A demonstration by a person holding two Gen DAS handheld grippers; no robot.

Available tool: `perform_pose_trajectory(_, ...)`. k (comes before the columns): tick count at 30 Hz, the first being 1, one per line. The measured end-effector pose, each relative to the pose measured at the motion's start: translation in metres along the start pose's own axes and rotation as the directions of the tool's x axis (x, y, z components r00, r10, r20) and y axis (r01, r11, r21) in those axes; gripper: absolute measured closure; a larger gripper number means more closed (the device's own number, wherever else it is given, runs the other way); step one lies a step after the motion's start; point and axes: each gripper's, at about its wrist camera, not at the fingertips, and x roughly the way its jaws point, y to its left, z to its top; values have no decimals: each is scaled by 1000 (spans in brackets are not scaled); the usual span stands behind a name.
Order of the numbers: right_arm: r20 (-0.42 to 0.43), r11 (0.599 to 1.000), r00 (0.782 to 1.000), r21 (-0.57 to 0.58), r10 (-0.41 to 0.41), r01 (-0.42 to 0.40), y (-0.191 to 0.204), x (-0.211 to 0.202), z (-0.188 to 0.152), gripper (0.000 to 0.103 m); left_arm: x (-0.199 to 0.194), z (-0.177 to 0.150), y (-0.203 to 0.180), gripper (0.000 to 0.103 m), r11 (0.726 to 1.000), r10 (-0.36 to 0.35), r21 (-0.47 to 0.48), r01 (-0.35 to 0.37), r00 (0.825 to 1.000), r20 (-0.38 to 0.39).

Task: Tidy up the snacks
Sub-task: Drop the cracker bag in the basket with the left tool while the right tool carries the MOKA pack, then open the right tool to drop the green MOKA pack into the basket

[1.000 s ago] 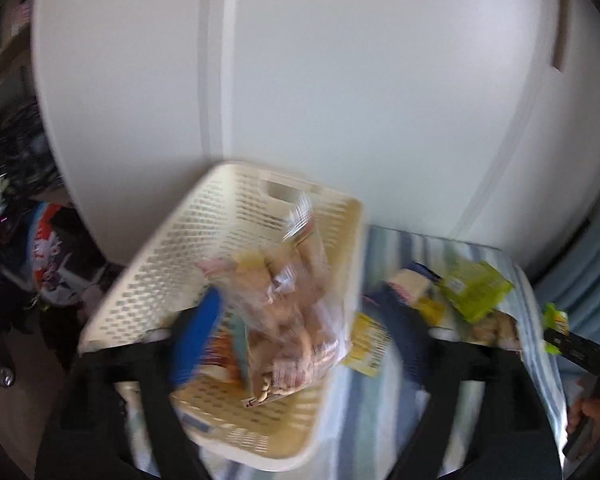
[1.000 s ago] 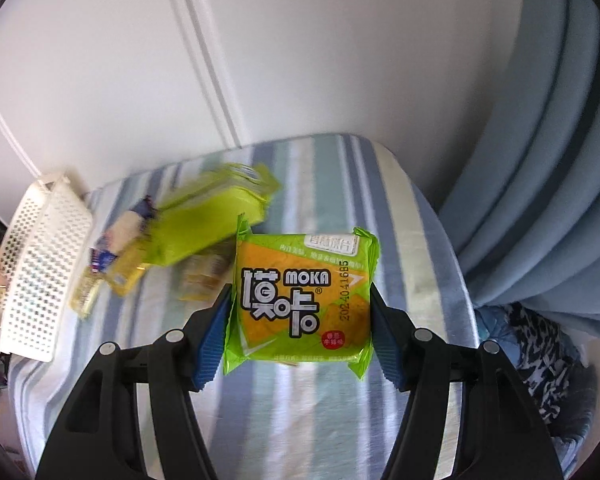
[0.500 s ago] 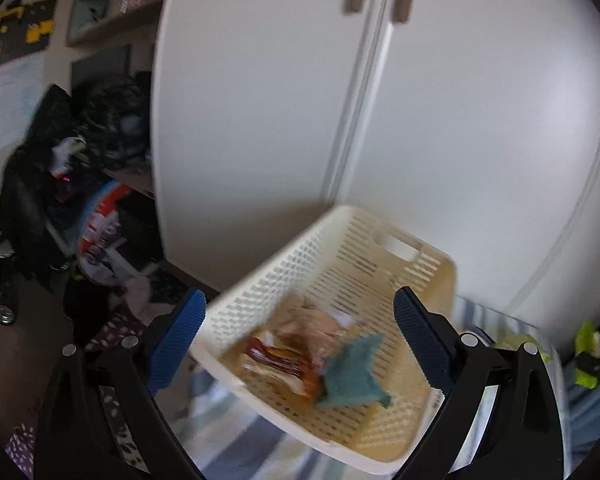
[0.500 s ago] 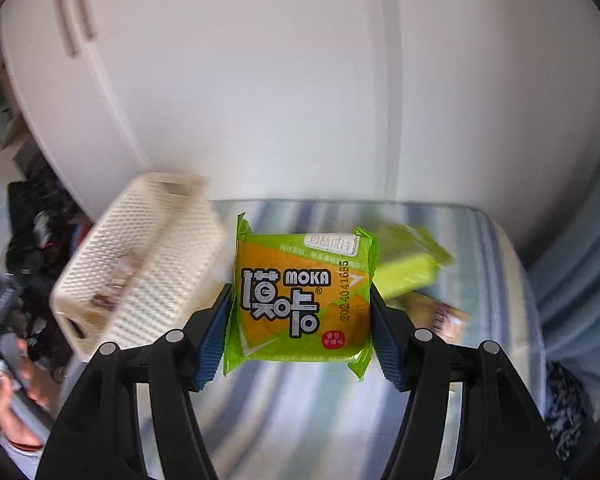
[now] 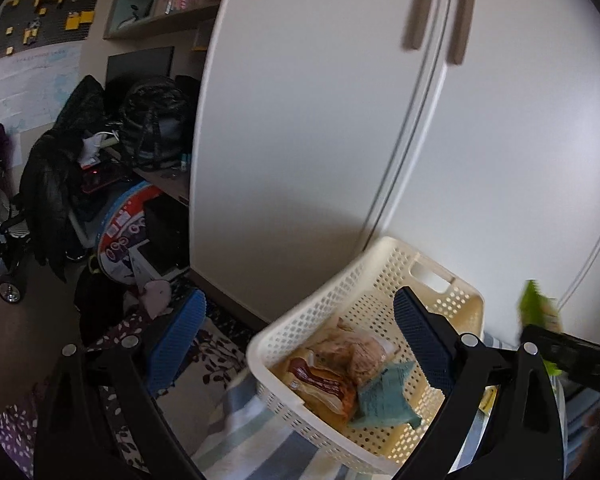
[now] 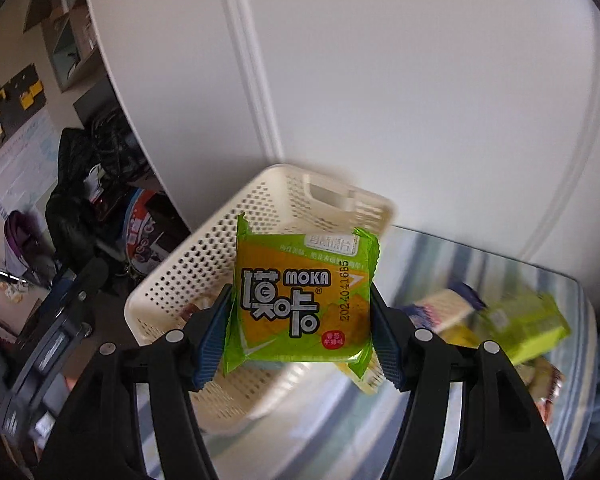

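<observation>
A cream perforated basket stands on the striped table and holds a clear bag of pastries, an orange-brown packet and a teal packet. My left gripper hangs open over the basket's left rim with nothing between its blue pads. My right gripper is shut on a green and orange MOKA packet, held flat in front of the basket near its right side. That packet's edge also shows at the right of the left wrist view.
Several loose snacks lie on the striped cloth to the right of the basket, among them a green packet and a white and blue one. White wardrobe doors rise right behind. Left of the table are jackets, bags and a stroller.
My left gripper let go of the clear pastry bag into the basket and swung left, now open. My right gripper carried the MOKA packet leftward, from the table's right side to the basket.
</observation>
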Motion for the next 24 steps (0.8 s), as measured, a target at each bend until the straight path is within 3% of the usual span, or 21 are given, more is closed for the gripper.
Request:
perform_pose_trajectory(5,-15,1000,1000,7,23,-23,17,29,9,28,-2,0,8,4,1000,1,-22,-1,1000,18)
perform_pose_trajectory(10,3,999,1000,-33,-5,5,27,30,10,27,0,-1,10,4,1000,2,-22,-2,1000,18)
perform_pose_trajectory(24,46,997,998,55,-52,50,-20,5,-7,19,-11,-6,-5,3,998,-57,7,57,997,58)
